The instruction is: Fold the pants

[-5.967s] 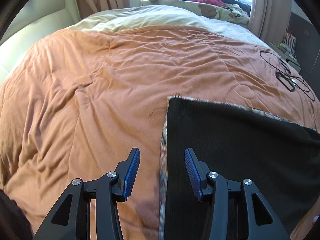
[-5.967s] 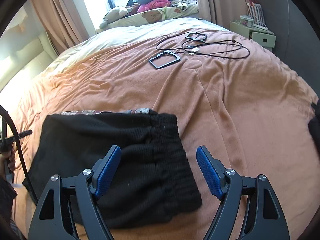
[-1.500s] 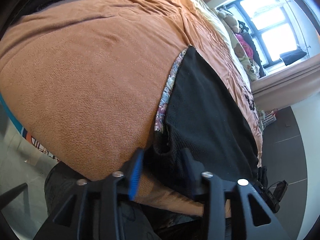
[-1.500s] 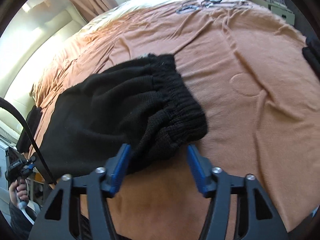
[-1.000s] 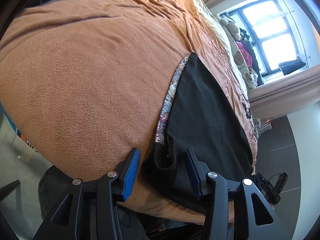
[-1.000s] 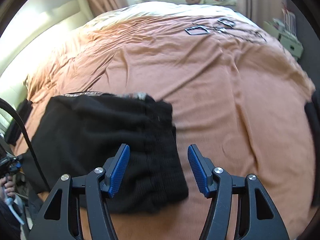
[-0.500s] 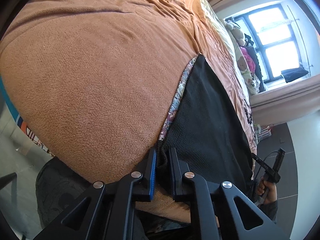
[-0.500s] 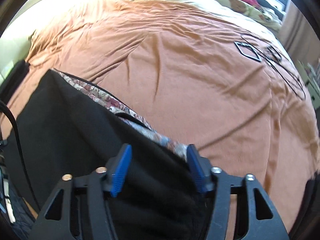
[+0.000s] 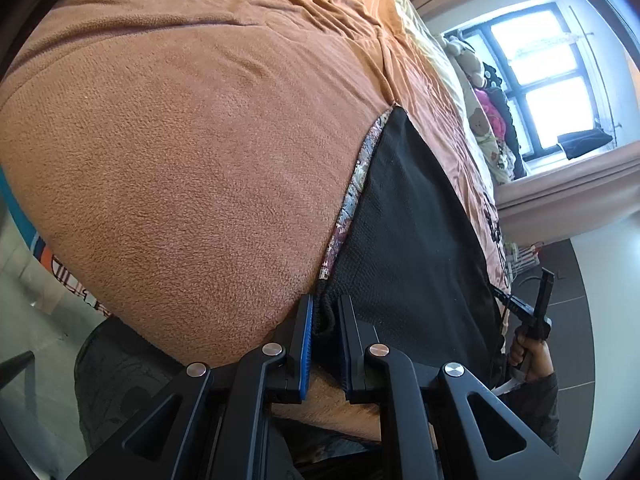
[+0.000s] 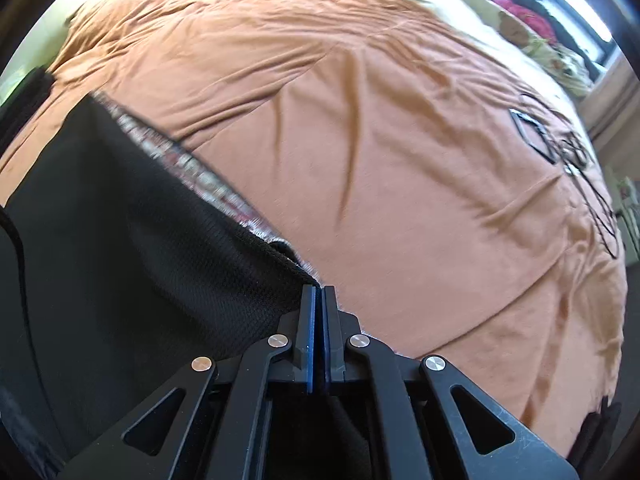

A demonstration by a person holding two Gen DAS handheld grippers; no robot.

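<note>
The black pants [image 9: 404, 232] are laid flat on the orange blanket [image 9: 192, 152] that covers the bed, near its nearer edge, with a patterned floral lining [image 9: 352, 196] exposed along the edge turned toward the middle of the blanket.

Left claw [image 9: 325, 312]: narrowed to a small gap and clamped on a bunched corner of the pants — black knit fabric is seen pressed between the blue pads [image 9: 305, 344], right at the blanket's edge.

Right claw [image 10: 319, 300]: drawn fully together, the two blue pads all but touching. The tips are set at the other corner of the pants [image 10: 160, 248], where the black fabric and the lining [image 10: 192, 168] end in a point on the blanket [image 10: 400, 160]. A thin edge of cloth appears to be pinched there, though the contact itself is hidden by the tips.

In the left wrist view, the right hand [image 9: 532, 354] is seen on its handle beyond the far side of the pants, off the blanket's edge. A black cable with rectangular frames [image 10: 536, 132] is noted on the blanket, well apart from the pants. Stuffed toys [image 9: 476, 124] are ranged below a window [image 9: 548, 76], past the far end of the blanket.
</note>
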